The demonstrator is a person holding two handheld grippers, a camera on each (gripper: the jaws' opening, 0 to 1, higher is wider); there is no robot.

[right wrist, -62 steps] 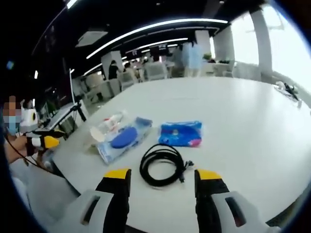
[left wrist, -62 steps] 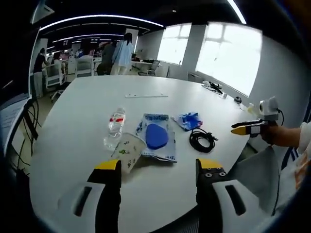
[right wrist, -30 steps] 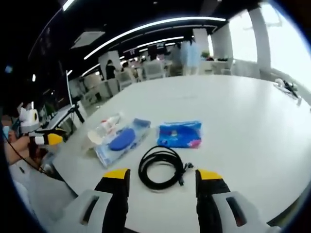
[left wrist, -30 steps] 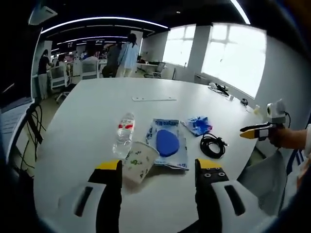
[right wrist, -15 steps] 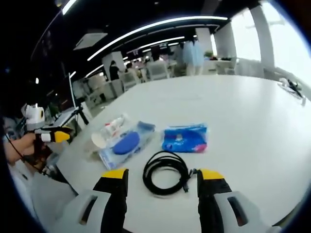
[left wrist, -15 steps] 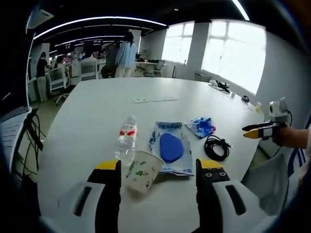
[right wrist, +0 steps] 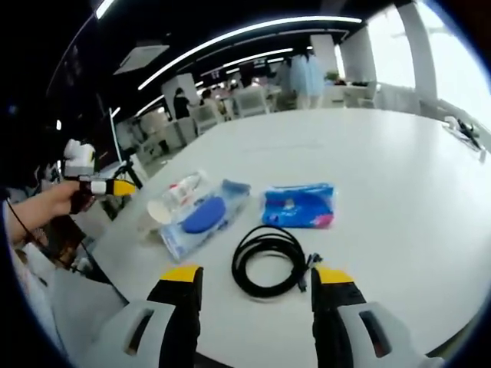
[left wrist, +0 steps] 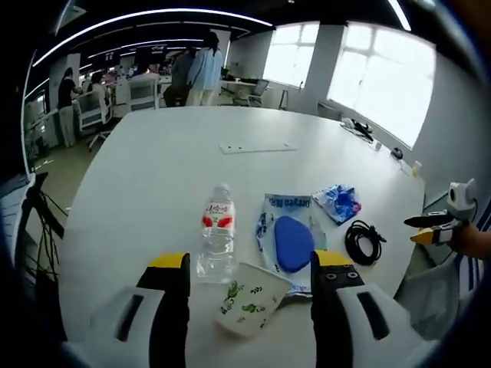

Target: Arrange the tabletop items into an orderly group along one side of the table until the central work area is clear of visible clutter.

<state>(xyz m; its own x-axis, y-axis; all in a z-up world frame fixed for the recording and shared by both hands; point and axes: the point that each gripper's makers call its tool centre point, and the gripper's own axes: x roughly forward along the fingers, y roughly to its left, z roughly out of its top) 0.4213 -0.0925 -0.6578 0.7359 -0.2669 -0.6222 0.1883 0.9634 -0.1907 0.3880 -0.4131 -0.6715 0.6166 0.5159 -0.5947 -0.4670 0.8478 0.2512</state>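
On the white table (left wrist: 153,161) lie a paper cup (left wrist: 249,303) on its side, a clear water bottle (left wrist: 217,238) with a red label, a plastic pack holding a blue oval (left wrist: 290,241), a small blue packet (left wrist: 340,202) and a coiled black cable (left wrist: 363,241). My left gripper (left wrist: 249,264) stands open just above the cup. My right gripper (right wrist: 258,274) is open right over the cable (right wrist: 269,261), with the blue packet (right wrist: 299,206), the pack (right wrist: 201,217), the bottle (right wrist: 181,190) and the cup (right wrist: 154,215) beyond. The other gripper appears at each view's edge: the right one (left wrist: 430,228), the left one (right wrist: 107,186).
A thin white strip (left wrist: 257,147) lies farther out on the table. Small dark items (left wrist: 359,128) sit by the far edge near the windows. Office chairs and several people stand in the background (left wrist: 192,73). The table's near edge is just under both grippers.
Both views have shifted. My left gripper has come forward and over the cup and bottle. The right gripper has edged slightly closer to the cable. The tabletop things lie where they were.
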